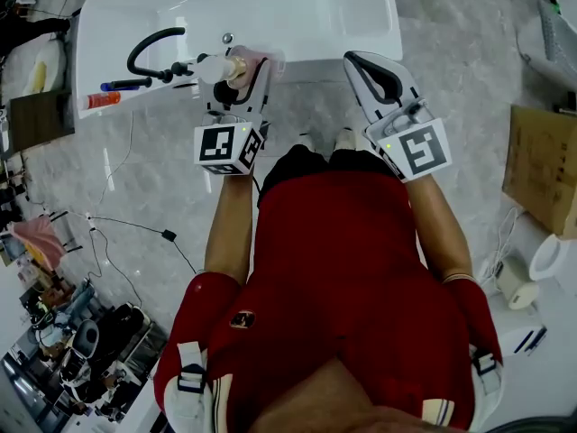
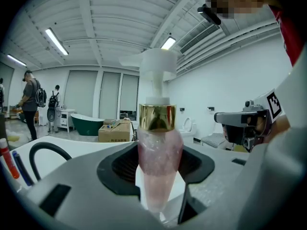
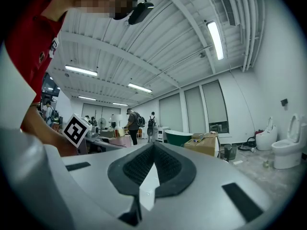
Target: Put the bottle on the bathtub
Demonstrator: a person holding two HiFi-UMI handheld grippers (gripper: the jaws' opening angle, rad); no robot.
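head view: white bathtub (image 1: pixel 297 12) sat at the top of the frame. left claw (image 1: pixel 242 66) was over its near rim, clamped on the pink bottle (image 1: pixel 248 64). the bottle lay sideways there, with its white pump (image 1: pixel 213 68) pointing toward a black hose (image 1: pixel 149 48). couldn't tell if the bottle touched the rim surface. a red tube (image 1: pixel 104 100) and a blue pen (image 1: pixel 126 85) lay on that same rim, off to the left of the bottle. right claw (image 1: pixel 361 64) hung by the tub's near edge, well apart from the bottle.

left gripper view: both jaws pressed against the bottle's pink body from either side, and a gold collar (image 2: pixel 157 117) sat under the pump. the hose, the tube and the pen showed at the lower left. a green tub (image 2: pixel 86 124) and a cardboard box (image 2: pixel 115 131) were far back in the room.

right gripper view: the jaws were together at the tips with nothing in between. a toilet (image 3: pixel 288 147) stood at the far right.
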